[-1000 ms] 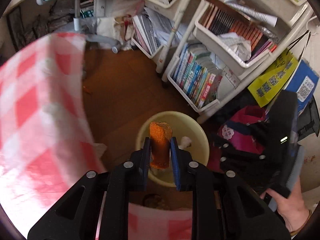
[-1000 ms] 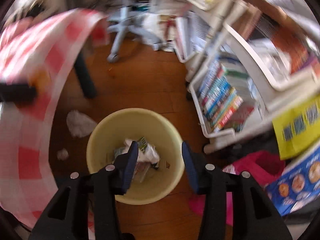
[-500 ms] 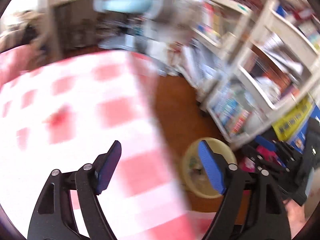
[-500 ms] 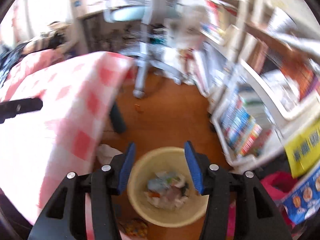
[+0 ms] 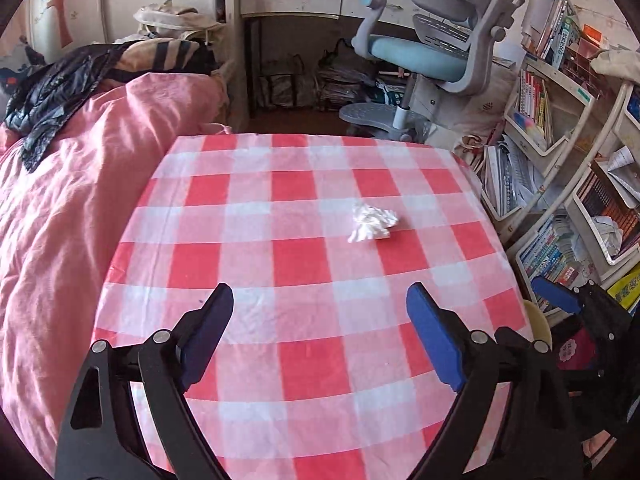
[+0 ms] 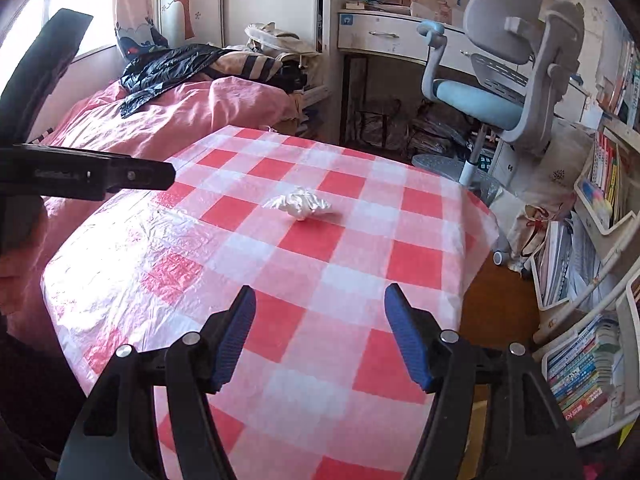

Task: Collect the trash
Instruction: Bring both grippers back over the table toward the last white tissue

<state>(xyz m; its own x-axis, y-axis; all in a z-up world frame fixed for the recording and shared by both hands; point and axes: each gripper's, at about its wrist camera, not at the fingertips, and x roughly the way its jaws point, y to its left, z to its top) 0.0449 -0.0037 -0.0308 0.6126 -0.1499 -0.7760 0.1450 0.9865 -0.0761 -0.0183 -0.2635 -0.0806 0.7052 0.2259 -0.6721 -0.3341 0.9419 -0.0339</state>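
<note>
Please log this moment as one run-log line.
stage: seeking next trash | left claw: opening, empty | right claw: opening, empty | target: tissue on tablecloth | bin: at table's edge

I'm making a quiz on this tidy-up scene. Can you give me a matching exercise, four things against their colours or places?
Things:
1. crumpled tissue
2. office chair
3. black jacket
4. bookshelf

Descriptions:
A. on the pink bed
B. on the checked tablecloth
C. light blue seat
D. right of the table

Pairs: 1-B, 2-C, 3-A, 4-D
</note>
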